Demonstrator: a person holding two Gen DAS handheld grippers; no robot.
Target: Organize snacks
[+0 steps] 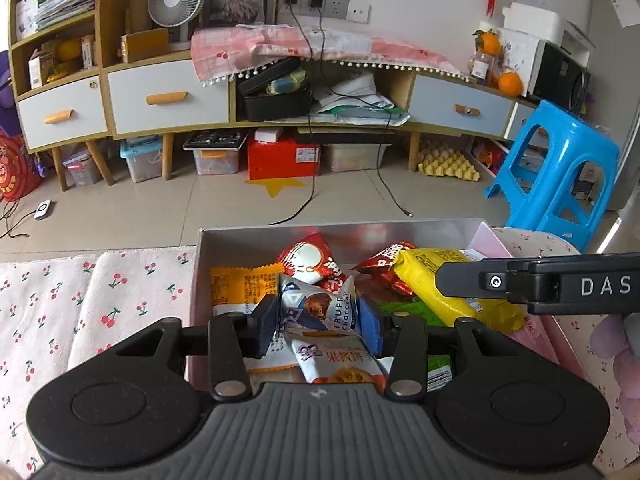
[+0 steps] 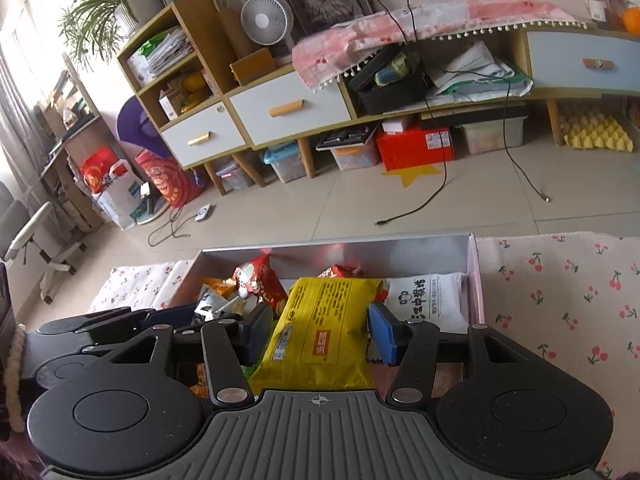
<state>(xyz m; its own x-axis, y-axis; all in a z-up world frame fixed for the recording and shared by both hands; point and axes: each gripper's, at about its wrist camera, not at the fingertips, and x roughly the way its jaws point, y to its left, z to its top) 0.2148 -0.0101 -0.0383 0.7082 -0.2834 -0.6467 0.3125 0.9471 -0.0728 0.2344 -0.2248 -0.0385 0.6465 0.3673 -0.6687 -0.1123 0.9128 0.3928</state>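
Note:
A silver-lined open box (image 1: 240,240) (image 2: 340,246) on the cherry-print cloth holds several snack packets. My left gripper (image 1: 318,326) is over the box's near left part, its pads closed on a small white-and-blue truffle chocolate packet (image 1: 324,308). My right gripper (image 2: 316,334) is over the box's middle, its pads against both sides of a large yellow packet (image 2: 320,336) (image 1: 432,280). The right gripper's black finger (image 1: 520,284) crosses the left wrist view at right. Red packets (image 1: 312,260), an orange packet (image 1: 240,288) and a white packet (image 2: 424,296) lie in the box.
The cherry-print cloth (image 1: 80,300) (image 2: 560,300) covers the surface on both sides of the box. Beyond it lie tiled floor with loose cables (image 1: 308,196), a blue plastic stool (image 1: 560,176) at right, and a cabinet with drawers (image 1: 168,100) along the wall.

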